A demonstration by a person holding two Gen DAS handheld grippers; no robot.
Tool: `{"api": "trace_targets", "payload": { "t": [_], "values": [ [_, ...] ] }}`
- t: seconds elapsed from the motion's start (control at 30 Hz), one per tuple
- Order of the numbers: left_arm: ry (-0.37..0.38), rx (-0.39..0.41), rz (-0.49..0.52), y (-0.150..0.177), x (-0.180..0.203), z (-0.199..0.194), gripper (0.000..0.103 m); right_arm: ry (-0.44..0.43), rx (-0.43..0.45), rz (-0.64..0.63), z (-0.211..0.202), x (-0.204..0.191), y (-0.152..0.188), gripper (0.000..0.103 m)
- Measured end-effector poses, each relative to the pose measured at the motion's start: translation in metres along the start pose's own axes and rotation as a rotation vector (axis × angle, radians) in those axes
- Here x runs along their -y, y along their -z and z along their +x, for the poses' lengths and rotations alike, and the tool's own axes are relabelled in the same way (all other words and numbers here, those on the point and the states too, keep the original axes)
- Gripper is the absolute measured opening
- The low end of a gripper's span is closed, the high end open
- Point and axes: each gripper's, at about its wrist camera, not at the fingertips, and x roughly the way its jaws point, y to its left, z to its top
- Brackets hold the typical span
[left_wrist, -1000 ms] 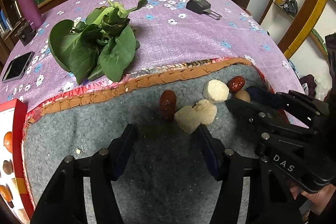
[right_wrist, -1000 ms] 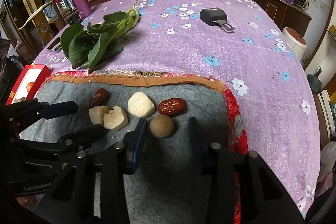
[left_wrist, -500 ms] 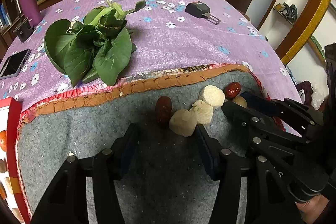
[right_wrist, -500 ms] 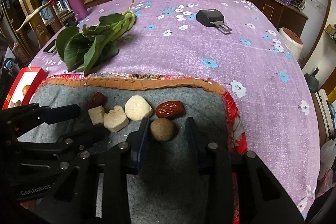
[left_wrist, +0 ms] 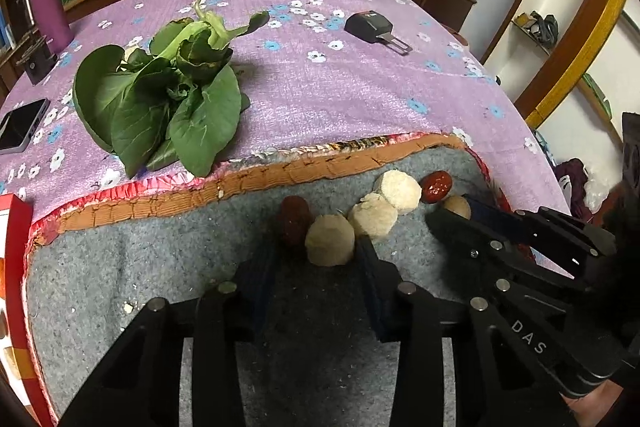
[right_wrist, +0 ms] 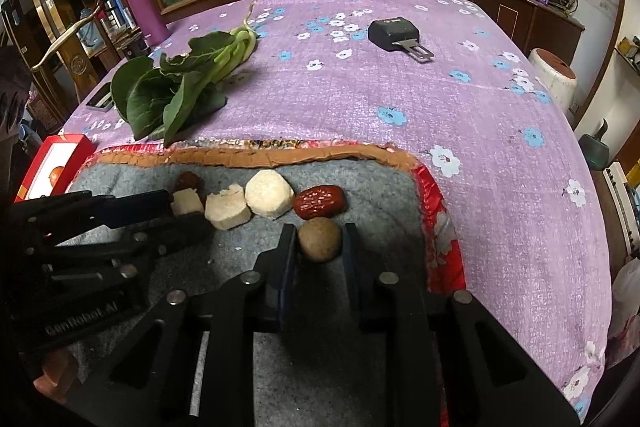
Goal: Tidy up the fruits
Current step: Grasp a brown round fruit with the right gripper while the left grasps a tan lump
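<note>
We anchor everything to the grey mat [right_wrist: 372,187].

Right gripper [right_wrist: 319,239]: the jaws have just been closing and now pinch the round brown fruit [right_wrist: 319,238], a pad on each side. It sits on the mat near the near-right corner. In the left wrist view the same fruit [left_wrist: 457,206] peeks out behind the right gripper's fingers [left_wrist: 444,223].

Left gripper [left_wrist: 316,251]: the jaws have just been closing too, around the pale beige chunk [left_wrist: 329,239]. The chunk is between the pads, and the right pad sits close against it. We cannot tell whether the left pad touches, so we call it not yet pinched.

Further in on the mat, left to right in the right wrist view:
- a dark red date [right_wrist: 189,181], partly behind the left gripper's fingers
- the beige chunk, then a second pale chunk [right_wrist: 227,207] touching it
- a round white piece [right_wrist: 269,193]
- a glossy red date [right_wrist: 319,202], just behind the brown fruit

Beyond the mat's orange far edge [right_wrist: 256,157], on the purple floral cloth [right_wrist: 440,107]:
- a bunch of leafy greens [left_wrist: 160,103] at far left
- a red box [right_wrist: 52,167] off the left edge
- a phone [left_wrist: 20,125] left of the greens
- a black buckle [right_wrist: 394,33] well past the mat, far right
- a purple bottle [right_wrist: 142,5] at the cloth's far-left corner
</note>
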Motion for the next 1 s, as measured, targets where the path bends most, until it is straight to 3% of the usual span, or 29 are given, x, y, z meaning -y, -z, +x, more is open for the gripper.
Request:
{"api": "trace_targets", "payload": {
  "t": [0.63, 1.0],
  "values": [
    [0.036, -0.007, -0.017, 0.014, -0.014, -0.014, 0.039, -0.017, 0.006, 0.036, -0.002, 0.002, 0.004, 0.024],
    [0.067, -0.014, -0.006, 0.023, -0.003, -0.016, 0.039, -0.021, 0.003, 0.031, -0.001, -0.003, 0.003, 0.024]
  ]
}}
